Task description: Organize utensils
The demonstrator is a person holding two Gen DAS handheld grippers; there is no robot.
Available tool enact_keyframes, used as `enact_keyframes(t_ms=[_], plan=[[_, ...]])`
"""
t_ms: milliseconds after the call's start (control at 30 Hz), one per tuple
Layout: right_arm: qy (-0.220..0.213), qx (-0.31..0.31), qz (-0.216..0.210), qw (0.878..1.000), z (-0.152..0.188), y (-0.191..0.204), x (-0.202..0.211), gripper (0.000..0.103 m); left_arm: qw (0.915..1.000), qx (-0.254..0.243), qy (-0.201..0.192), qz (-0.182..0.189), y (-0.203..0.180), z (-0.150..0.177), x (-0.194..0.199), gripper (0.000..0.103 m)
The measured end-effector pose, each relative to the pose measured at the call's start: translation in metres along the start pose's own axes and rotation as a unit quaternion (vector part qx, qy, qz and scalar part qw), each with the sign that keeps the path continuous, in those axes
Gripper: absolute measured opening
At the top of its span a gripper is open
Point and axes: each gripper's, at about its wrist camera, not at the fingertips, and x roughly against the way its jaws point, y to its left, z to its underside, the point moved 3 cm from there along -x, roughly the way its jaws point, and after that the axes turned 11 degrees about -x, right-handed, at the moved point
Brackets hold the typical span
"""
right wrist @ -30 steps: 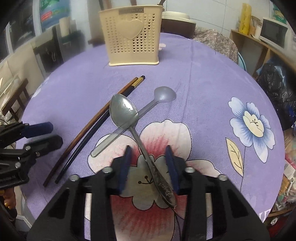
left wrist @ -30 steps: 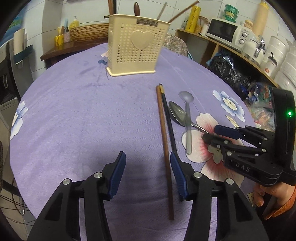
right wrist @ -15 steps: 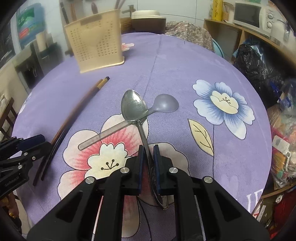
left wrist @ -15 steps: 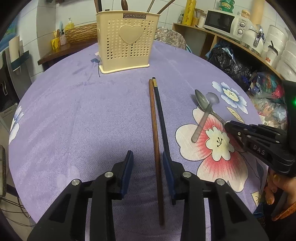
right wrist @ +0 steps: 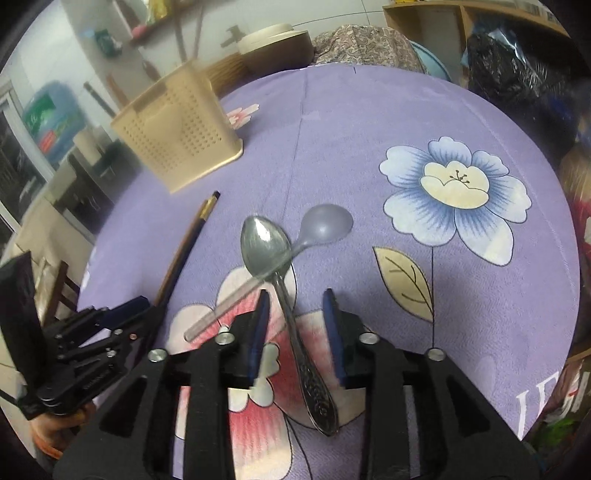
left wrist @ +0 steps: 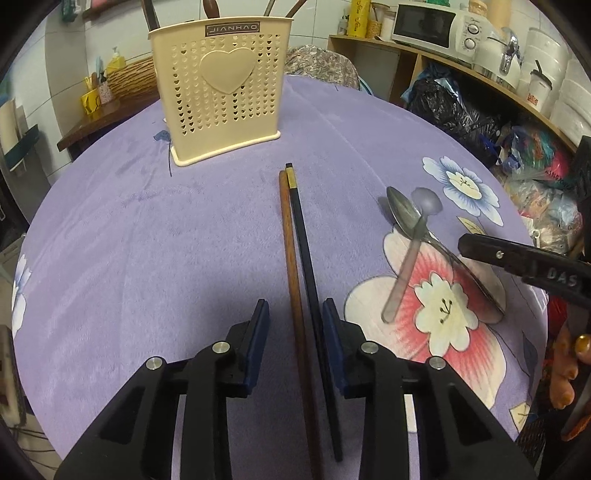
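Note:
A brown chopstick (left wrist: 291, 258) and a black chopstick (left wrist: 304, 251) lie side by side on the purple cloth, running away from me. My left gripper (left wrist: 293, 319) is open with both chopsticks between its fingers. A metal spoon (right wrist: 284, 288) lies crossed over a translucent plastic spoon (right wrist: 314, 232). My right gripper (right wrist: 293, 314) is open, its fingers on either side of the metal spoon's handle. A cream perforated utensil holder (left wrist: 219, 92) stands upright at the far side and holds several utensils. It also shows in the right wrist view (right wrist: 177, 136).
The round table carries a purple flowered cloth (left wrist: 147, 229). Shelves with a microwave (left wrist: 424, 22) and pots stand at the right, with bags (left wrist: 454, 107) below them. A wicker basket (left wrist: 129, 75) sits on a side table at the far left.
My right gripper was shut on the metal spoon's handle and has opened around it. My left gripper has moved forward along the chopsticks, closer to the holder.

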Motion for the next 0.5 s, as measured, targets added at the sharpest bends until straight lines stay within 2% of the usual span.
enact_keyframes(t_ms=[100, 333, 500], plan=[[0.003, -0.012, -0.01, 1.0, -0.008, 0.004, -0.002, 0.038, 0.9998, 0.017, -0.001, 0.013, 0.007, -0.002, -0.001, 0.026], [0.037, -0.028, 0.007, 0.999, -0.022, 0.007, -0.031, 0.037, 0.9993, 0.029, -0.007, 0.021, 0.01, 0.007, 0.006, 0.025], [0.032, -0.066, -0.002, 0.997, -0.047, 0.003, -0.044, 0.037, 0.9983, 0.049, -0.009, 0.029, 0.017, 0.012, 0.009, 0.025]])
